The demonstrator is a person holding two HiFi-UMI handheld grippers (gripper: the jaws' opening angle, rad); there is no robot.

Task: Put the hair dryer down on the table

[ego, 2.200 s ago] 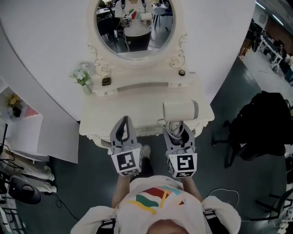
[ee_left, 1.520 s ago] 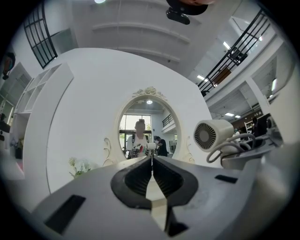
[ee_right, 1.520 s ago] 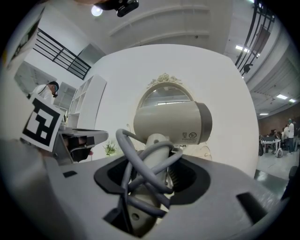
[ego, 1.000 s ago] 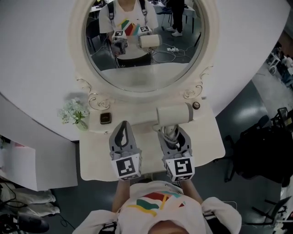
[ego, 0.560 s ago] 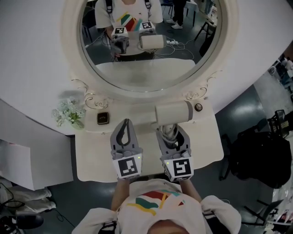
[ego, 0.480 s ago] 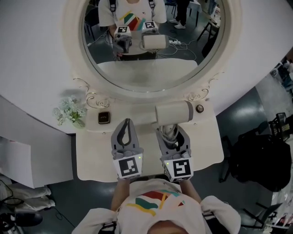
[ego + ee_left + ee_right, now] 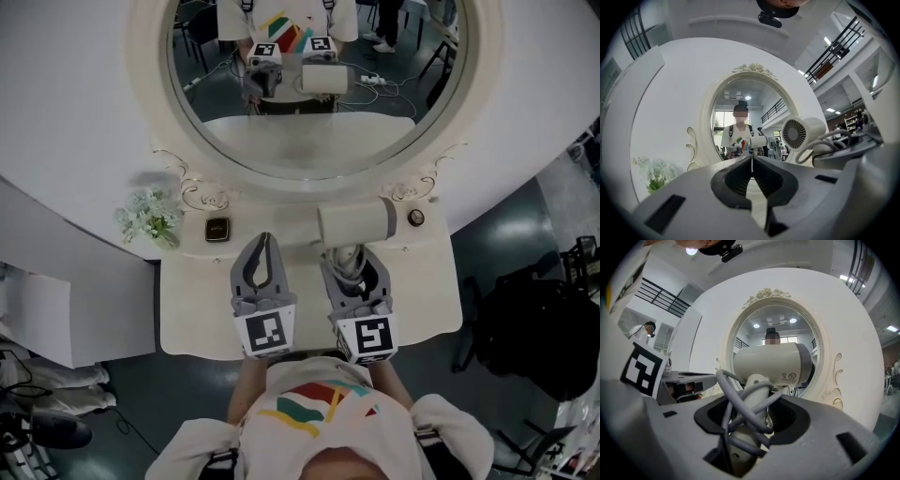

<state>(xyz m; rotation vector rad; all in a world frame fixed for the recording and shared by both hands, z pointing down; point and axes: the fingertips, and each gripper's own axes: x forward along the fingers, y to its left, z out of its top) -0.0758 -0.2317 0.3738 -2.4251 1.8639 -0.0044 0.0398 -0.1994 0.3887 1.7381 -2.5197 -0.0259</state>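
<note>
A cream hair dryer (image 7: 354,223) with a grey cord wound round its handle is held above the cream dressing table (image 7: 197,319). My right gripper (image 7: 351,268) is shut on the handle; the barrel (image 7: 771,363) lies crosswise in front of the jaws. The left gripper (image 7: 262,263) hovers beside it on the left, shut and empty; in its own view the jaws meet at a thin seam (image 7: 752,165) and the dryer's rear grille (image 7: 793,133) shows to the right.
An oval mirror (image 7: 309,84) in a cream frame rises behind the table. On the table's back shelf are a small white flower bunch (image 7: 148,219), a dark square object (image 7: 217,229) and a round knob-like item (image 7: 416,217). A dark chair (image 7: 530,333) stands at the right.
The view has shifted: the table and mirror now sit slightly lower and to the right. Both grippers keep their stance; the dryer stays in the right one.
</note>
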